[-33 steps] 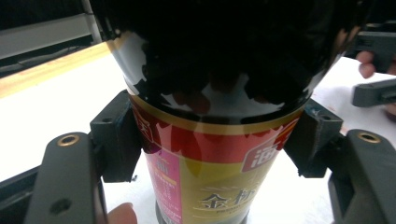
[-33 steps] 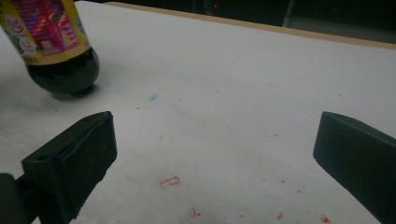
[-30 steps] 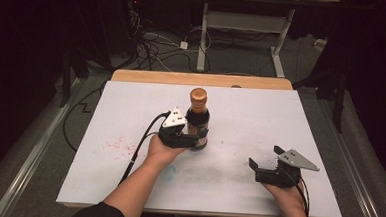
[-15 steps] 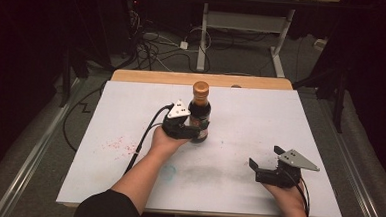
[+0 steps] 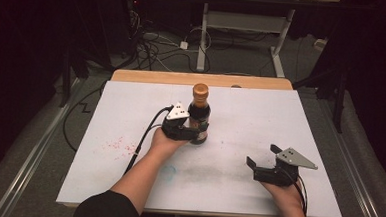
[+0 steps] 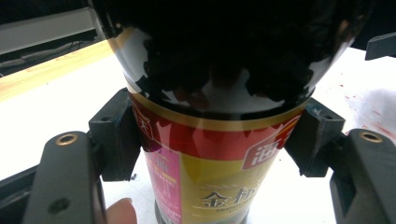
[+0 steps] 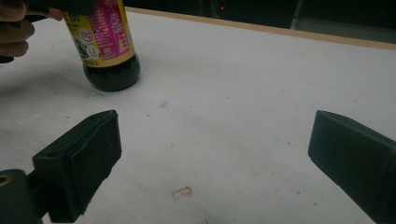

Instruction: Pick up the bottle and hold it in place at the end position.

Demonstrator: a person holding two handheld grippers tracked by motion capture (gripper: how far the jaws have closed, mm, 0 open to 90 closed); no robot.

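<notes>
The left gripper (image 5: 196, 131) jaws are clamping the labelled body of the dark sauce bottle (image 5: 199, 114), which is standing upright mid-table (image 5: 104, 134). The right gripper (image 5: 263, 165) jaws are gaping wide, holding nothing, well apart. The grasp looks complete; lifting next calls for keeping the bottle vertical.

bottle (image 6: 219, 154): top and bottom cut off in the left gripper view, words on the label too blurry to read | bottle in the right gripper view: top cut off by the edge | left gripper (image 5: 192, 132): far jaw hidden behind the bottle in the high view
</notes>
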